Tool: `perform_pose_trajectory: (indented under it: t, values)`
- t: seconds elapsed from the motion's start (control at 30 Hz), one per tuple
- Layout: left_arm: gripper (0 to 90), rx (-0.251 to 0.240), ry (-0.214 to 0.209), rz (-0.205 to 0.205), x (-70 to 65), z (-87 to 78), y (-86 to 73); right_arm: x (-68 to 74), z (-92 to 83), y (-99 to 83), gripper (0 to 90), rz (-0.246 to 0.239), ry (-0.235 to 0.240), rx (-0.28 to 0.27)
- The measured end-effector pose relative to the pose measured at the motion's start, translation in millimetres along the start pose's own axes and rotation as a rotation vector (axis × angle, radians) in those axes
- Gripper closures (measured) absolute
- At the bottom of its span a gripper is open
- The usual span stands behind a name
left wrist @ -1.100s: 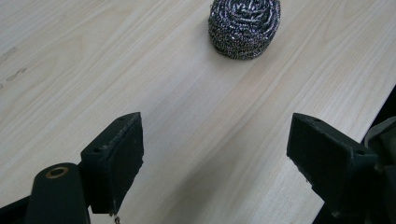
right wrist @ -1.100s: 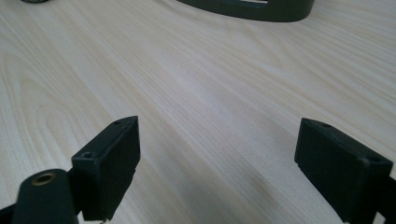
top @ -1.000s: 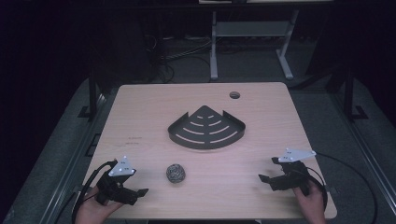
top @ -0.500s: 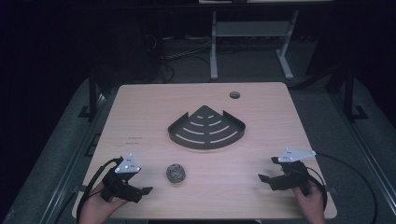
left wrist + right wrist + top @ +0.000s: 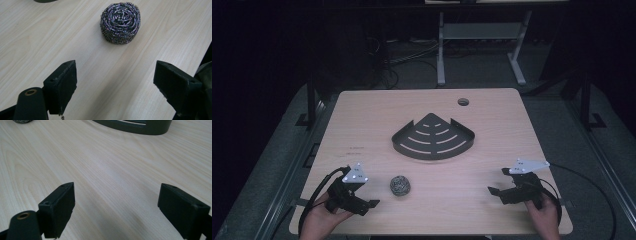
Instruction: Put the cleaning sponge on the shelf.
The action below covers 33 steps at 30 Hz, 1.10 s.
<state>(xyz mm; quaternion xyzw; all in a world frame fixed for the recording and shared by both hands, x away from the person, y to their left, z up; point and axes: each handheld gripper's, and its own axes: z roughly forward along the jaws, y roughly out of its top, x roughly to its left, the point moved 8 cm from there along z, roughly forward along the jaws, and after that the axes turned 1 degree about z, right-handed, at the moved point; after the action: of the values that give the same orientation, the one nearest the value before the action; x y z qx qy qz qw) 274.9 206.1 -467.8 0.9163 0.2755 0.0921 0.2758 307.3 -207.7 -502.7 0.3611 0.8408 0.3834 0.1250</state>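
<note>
Steel wool scrubber (image 5: 400, 185) is sitting on the wooden table (image 5: 362, 130) near the front edge, a bit left of centre, and nothing's touching it. In the left gripper view the scrubber (image 5: 120, 23) is right ahead of the left gripper (image 5: 115, 82), whose jaws are spread wide with bare table between them, so they're near it but apart from it. From the high view the left gripper (image 5: 362, 197) is just to the scrubber's left. Right gripper (image 5: 499, 184) is well off at the front right, jaws also spread wide over bare wood (image 5: 116, 205). Dark corner shelf tray (image 5: 433, 138) lies flat mid-table, behind the scrubber.
</note>
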Motion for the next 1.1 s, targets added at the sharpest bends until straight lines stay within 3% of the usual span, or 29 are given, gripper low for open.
perform_pose_trajectory:
  t: [0.43,1.1]
  values:
    - [18.3,0.025,-0.021,0.029,-3.2,11.8,17.2,0.5,-0.5,0.6,13.8,0.002,0.002,-0.005]
    - [18.3,0.055,-0.032,0.022,-3.2,23.9,24.4,1.8,-0.5,1.0,13.9,0.001,0.004,-0.001]
